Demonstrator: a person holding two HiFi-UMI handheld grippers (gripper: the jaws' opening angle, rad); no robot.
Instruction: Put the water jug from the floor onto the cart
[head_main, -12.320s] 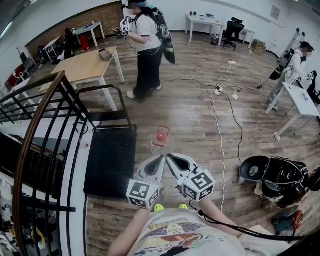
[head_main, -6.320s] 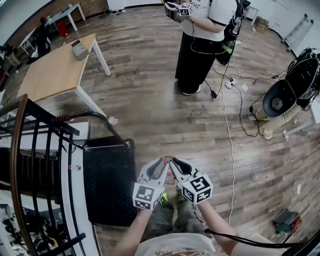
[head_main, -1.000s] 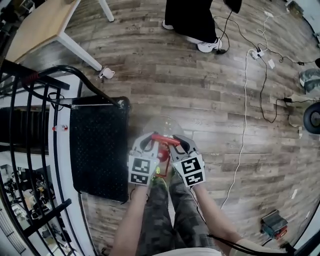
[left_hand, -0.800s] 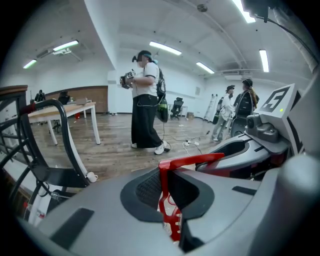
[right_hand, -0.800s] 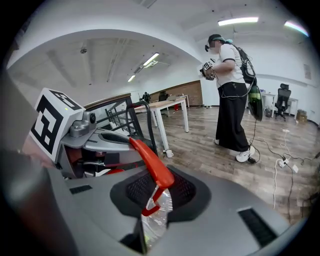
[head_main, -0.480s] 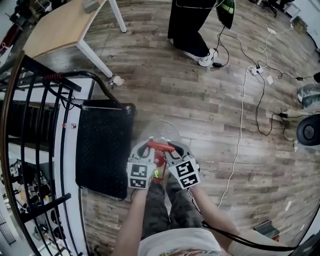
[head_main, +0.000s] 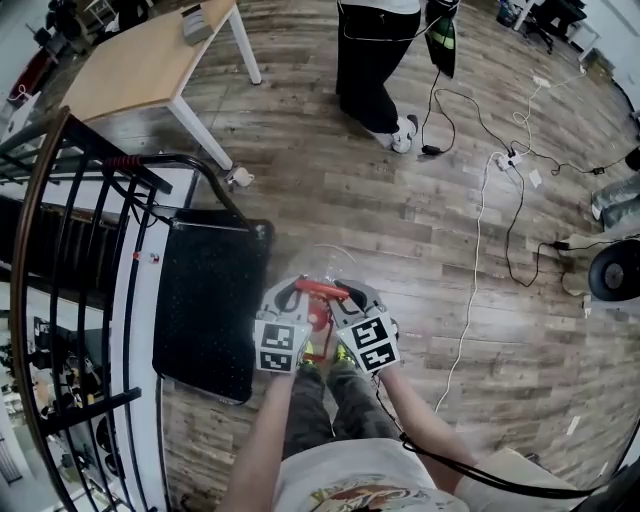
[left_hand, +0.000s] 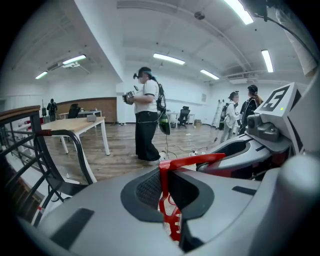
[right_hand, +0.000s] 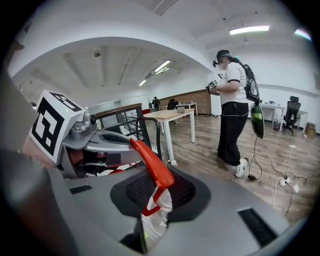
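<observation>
Both tools share the load: left gripper (head_main: 291, 293) and right gripper (head_main: 349, 293) sit side by side, each closed tight on the red handle (head_main: 320, 289) of the water jug (head_main: 323, 266); the left gripper view shows the bar pinched between that tool's pads (left_hand: 150, 187), and the right gripper view shows the same bar (right_hand: 153, 162) clamped, with clear plastic (right_hand: 159, 210) below it.

2 grips on 1 bar likely because a full jug is heavy and would swing from a single pinch; gripping at either end keeps it level.

Jug hangs under the handle just ahead of the person's feet; it looks clear of the wood floor (head_main: 430, 230), though that is a judgement. It is just right of the cart (head_main: 205, 300) and not over the black deck.

Orientation: long axis vertical, neck up at the handle, base toward the floor; handle bar runs left to right across the 2 tools.

The cart's push bar (head_main: 195, 165) stands at the deck's far end, so the near and right edges look open for setting down.
</observation>
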